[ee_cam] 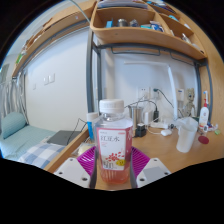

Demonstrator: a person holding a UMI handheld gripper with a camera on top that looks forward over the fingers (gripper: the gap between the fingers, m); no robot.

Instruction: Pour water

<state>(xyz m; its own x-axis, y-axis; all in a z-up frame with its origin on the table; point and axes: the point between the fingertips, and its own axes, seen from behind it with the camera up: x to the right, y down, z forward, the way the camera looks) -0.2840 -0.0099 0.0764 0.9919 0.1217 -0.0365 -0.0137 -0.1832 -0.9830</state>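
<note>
Obs: gripper (115, 168) is clamped on a clear plastic bottle (114, 143). Both pink pads (87, 163) press against its lower body, one at 9 o'clock of the bottle and one at 3 o'clock. Bottle upright, white cap (113, 105) on, pink and white label, pinkish liquid visible in the lower part.

Surroundings: wooden desk (165, 157) runs beyond the fingers. A clear cup (187, 135) stands on it at about 2 o'clock from the bottle, well apart from it. A kettle-like vessel (140, 118) sits at 1 o'clock, near the wall. Shelves (130, 35) overhead at 12 o'clock. A bed (30, 147) lies off at 9 o'clock.

Judgement: bottle is held and not yet tilted; the cup looks the likely target, though I cannot confirm that.

Risks:
- Cap appears in place. Tipping with it on gives no flow; whether it is loose cannot be told.
- Grip is low on the body, so the top-heavy part may pivot between the pads during the tilt.
- A thin plastic wall may buckle under squeeze and push liquid out abruptly.
- The cup looks light; a nudge from the bottle neck could topple it.
- Overshooting the rim would wet the desk.
</note>
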